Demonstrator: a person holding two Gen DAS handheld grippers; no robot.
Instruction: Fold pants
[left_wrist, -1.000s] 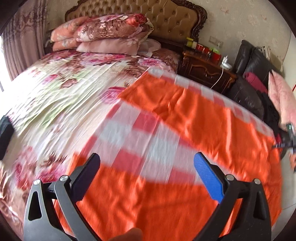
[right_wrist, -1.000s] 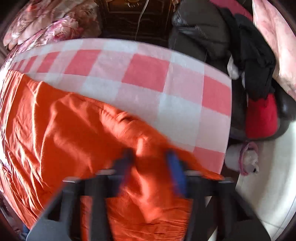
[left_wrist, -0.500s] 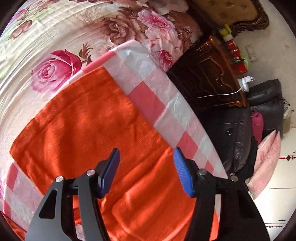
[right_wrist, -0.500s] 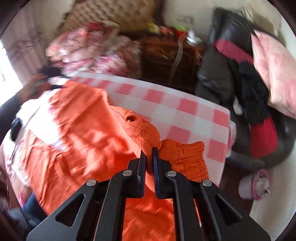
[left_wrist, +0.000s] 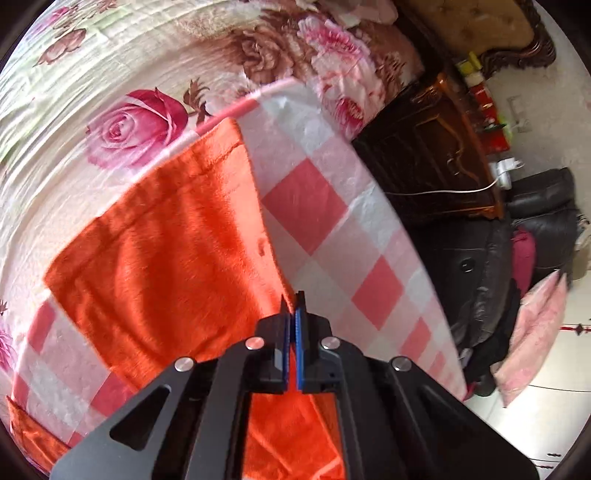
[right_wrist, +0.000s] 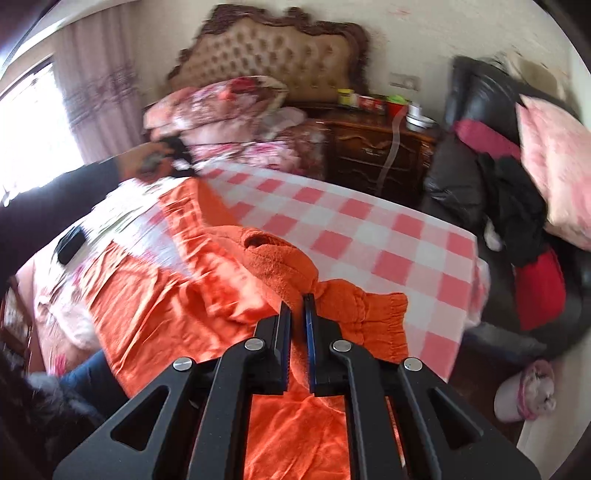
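Observation:
The orange pants (left_wrist: 166, 236) lie on a pink-and-white checked cloth (left_wrist: 325, 221) on the bed. In the left wrist view, my left gripper (left_wrist: 294, 297) is shut on the right edge of a pant leg, whose hem lies at the far end. In the right wrist view, my right gripper (right_wrist: 299, 299) is shut on the bunched waistband of the pants (right_wrist: 280, 266), lifted a little above the cloth (right_wrist: 369, 236). The left gripper and the hand holding it (right_wrist: 159, 162) show blurred at the far leg end.
A floral bedspread (left_wrist: 110, 74) covers the bed. A dark wooden nightstand (right_wrist: 376, 144) stands by the tufted headboard (right_wrist: 280, 55). A black sofa with clothes and a pink pillow (right_wrist: 554, 158) is on the right. Pillows (right_wrist: 218, 103) are stacked at the head.
My left gripper has closed from open onto the pant leg's edge. My right gripper stays shut on the waistband and has lifted and bunched it.

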